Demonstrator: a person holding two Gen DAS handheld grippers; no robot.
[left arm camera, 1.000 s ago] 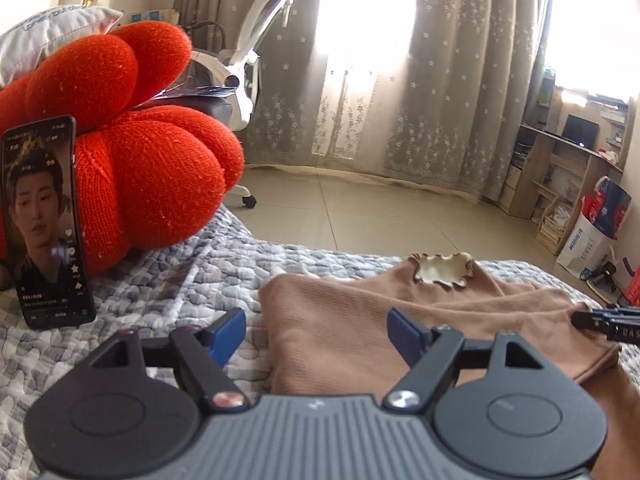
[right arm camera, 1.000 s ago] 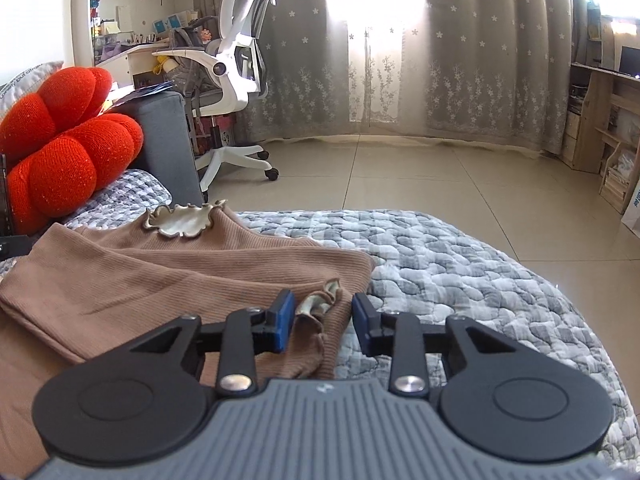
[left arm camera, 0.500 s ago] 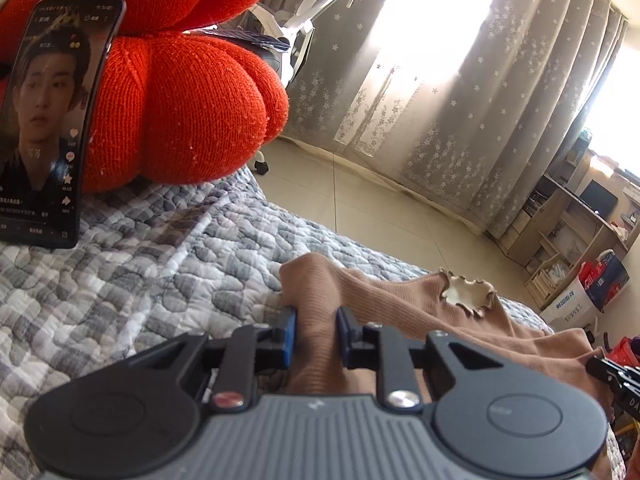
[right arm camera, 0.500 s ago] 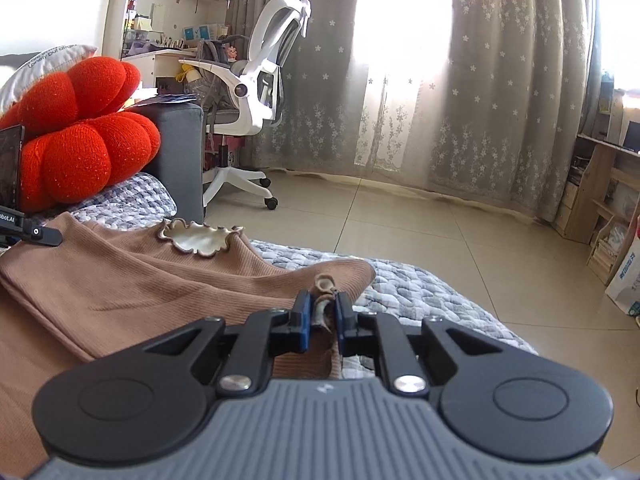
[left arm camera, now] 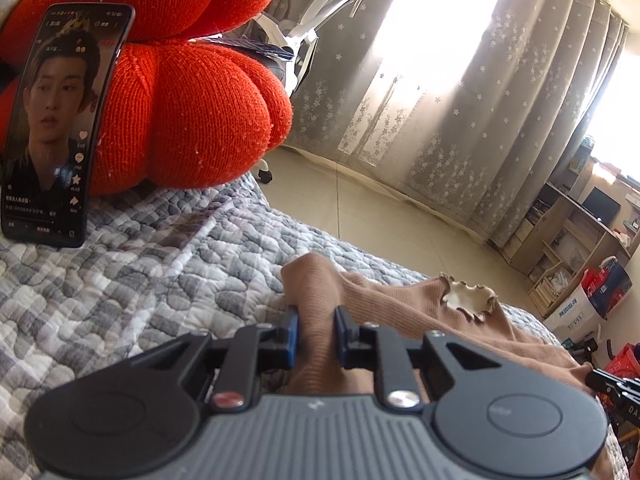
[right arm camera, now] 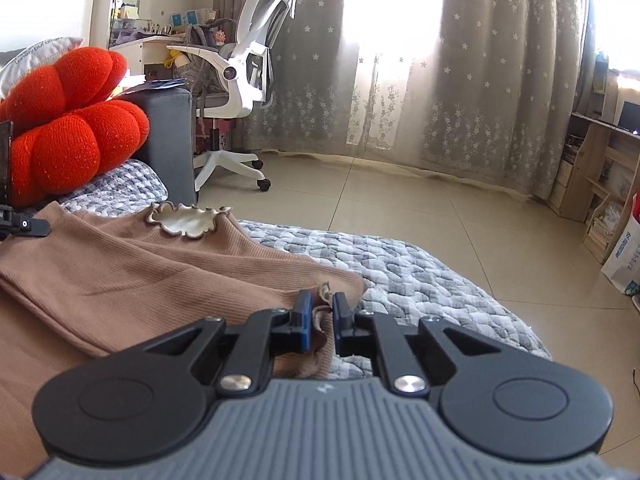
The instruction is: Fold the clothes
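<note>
With the brown ribbed top spread on the grey quilt, the left gripper and right gripper have just closed on its two opposite edges, so lifting both together looks next.

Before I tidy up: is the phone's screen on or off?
On. The phone, propped against the red cushion on the quilt, shows a lit video with app icons.

A: Can you read any words here?
B: You can see "DA" on the black tool tip at the right edge. The phone shows small writing, too tiny to read. The white pillow has grey letters, too blurry.
</note>
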